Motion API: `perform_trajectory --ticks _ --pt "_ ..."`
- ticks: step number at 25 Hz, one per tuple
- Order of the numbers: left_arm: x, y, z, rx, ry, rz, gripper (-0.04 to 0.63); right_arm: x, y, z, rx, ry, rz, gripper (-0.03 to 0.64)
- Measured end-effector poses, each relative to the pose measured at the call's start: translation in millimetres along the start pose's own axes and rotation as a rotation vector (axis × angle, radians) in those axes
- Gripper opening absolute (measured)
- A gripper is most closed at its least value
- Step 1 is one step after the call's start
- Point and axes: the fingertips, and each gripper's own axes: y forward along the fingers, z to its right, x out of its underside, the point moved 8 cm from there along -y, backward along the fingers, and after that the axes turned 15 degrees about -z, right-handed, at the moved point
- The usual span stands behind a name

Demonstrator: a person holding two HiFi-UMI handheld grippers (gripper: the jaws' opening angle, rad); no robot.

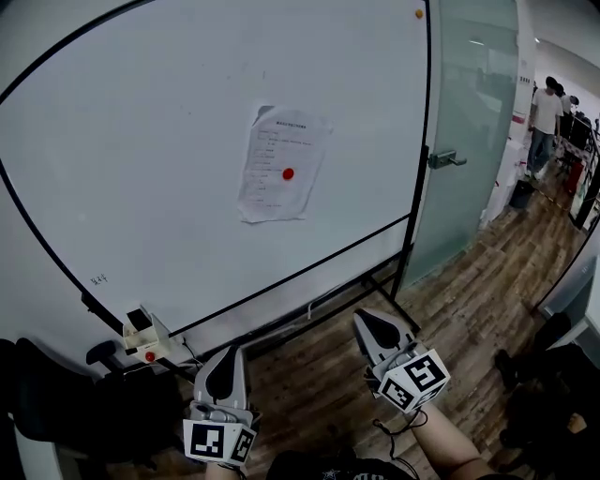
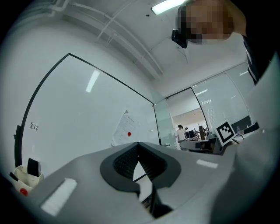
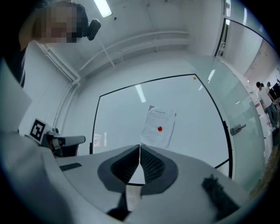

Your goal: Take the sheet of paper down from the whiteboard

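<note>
The white sheet of printed paper (image 1: 277,150) hangs on the black-framed whiteboard (image 1: 141,122), right of the board's middle. One small round red magnet (image 1: 288,173) holds it near the sheet's centre. We note its top left corner bent away from the board and its lower edge slightly wavy; the print is too small for us to read. The left claw (image 1: 231,351) and the right claw (image 1: 366,317) sit low in the head view, below the board's bottom rail and well apart from the sheet. In each claw's own view the jaws meet at the tips with nothing between them, so both claws are closed and empty, with the sheet ahead and above the tips. The board's left side and top run out of the head view. A small orange dot (image 1: 419,13) sits near the board's top right corner; we cannot tell whether it is a magnet. A few handwritten marks (image 1: 99,278) at lower left are illegible. A small white holder (image 1: 145,336) at the board's lower left carries a black block and something red, details unclear. Right of the board stands a frosted glass door (image 1: 469,112) with a metal handle (image 1: 446,159). Beyond it people (image 1: 544,117) stand far off on the wooden plank floor (image 1: 469,300).
</note>
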Motion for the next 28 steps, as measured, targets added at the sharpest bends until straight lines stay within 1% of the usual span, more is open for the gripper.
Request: perform_trajectory --ticks 3,7,14,17,22,26,28 --pt "-2.7 7.1 3.3 -0.013 0.008 -0.008 0.009 -3.0 12.4 7.6 -0.025 -0.003 0.004 0.015" --pt "-6.6 18.3 -1.2 -0.033 0.038 -0.011 0.01 -2.1 34.6 14.3 -0.044 0.005 -0.001 0.015" --pt "-17.5 64.6 -39.0 -0.067 0.027 0.026 0.011 -11.6 72.3 30.6 -0.028 -0.036 -0.015 0.015" --pt "-27.2 91.7 -54.4 -0.056 0.029 0.035 0.011 -25.2 92.7 42.5 -0.011 -0.062 -0.005 0.015" --pt "-49.1 133.2 -71.8 -0.01 0.096 0.048 0.04 -50.6 135.3 59.5 0.019 -0.107 0.005 0.015" --pt "-61.9 153.8 -89.7 -0.004 0.125 0.081 0.041 -67.3 171.7 64.7 0.031 -0.133 0.014 0.02" --pt "-64.6 161.4 -98.2 0.007 0.126 0.087 0.046 -69.5 189.1 68.1 0.047 -0.134 0.008 0.07"
